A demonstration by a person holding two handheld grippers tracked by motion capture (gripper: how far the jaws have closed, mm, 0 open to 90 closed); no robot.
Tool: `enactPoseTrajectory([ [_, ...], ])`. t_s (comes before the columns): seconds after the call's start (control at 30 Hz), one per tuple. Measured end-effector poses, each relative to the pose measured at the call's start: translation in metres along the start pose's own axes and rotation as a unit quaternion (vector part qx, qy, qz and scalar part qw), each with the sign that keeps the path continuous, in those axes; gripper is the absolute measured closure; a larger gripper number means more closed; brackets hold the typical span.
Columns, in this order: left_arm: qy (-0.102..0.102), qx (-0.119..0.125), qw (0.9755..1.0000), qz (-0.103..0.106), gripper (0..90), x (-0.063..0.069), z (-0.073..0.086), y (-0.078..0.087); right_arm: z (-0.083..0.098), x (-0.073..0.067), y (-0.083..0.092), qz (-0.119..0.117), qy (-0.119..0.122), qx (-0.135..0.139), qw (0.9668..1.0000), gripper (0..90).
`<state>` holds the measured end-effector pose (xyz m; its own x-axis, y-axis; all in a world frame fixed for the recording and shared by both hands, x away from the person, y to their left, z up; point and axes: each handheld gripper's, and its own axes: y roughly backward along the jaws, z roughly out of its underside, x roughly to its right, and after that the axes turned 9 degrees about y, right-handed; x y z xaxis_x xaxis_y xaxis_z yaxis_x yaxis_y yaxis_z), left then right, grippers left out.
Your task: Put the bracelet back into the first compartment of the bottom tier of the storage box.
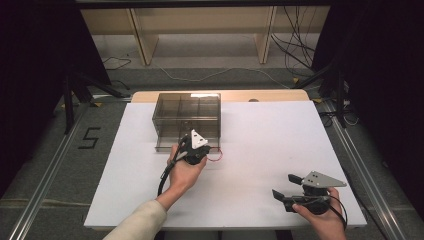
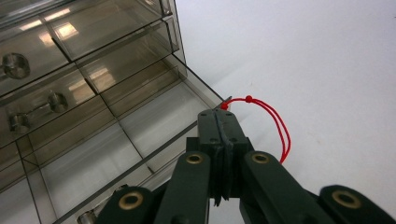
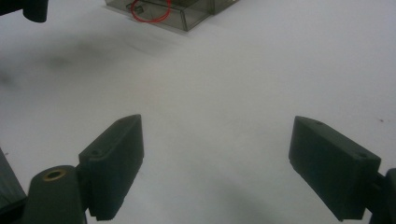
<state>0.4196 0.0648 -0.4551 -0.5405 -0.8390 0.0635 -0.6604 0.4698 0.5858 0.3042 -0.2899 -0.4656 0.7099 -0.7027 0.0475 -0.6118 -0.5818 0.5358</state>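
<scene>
A smoky clear drawer unit stands at the back middle of the white table, with its bottom drawer pulled out. My left gripper is at that drawer's front right corner. In the left gripper view its jaws are shut on a red cord with small beads, whose loop hangs out to the right over the table. The cord lies beside the drawer in the high view. My right gripper rests low at the near right, open and holding nothing.
The drawer unit has several compartments and knob handles. The right gripper view shows the drawer corner and red cord far off. Wooden shelving and cables lie on the floor beyond the table.
</scene>
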Motion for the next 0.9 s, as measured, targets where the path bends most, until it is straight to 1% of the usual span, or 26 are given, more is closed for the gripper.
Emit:
enactPoseTrajectory([
  [0.3, 0.002, 0.007, 1.0, -0.003, 89.9, -0.002, -0.002, 0.004, 0.0, 0.0, 0.0, 0.0, 0.0, 0.0, 1.0, 18.7],
  [0.9, 0.008, 0.015, 0.9997, -0.016, 89.9, -0.012, -0.006, 0.009, 0.0, 0.0, 0.0, 0.0, -0.001, 0.001, 1.0, 18.7],
])
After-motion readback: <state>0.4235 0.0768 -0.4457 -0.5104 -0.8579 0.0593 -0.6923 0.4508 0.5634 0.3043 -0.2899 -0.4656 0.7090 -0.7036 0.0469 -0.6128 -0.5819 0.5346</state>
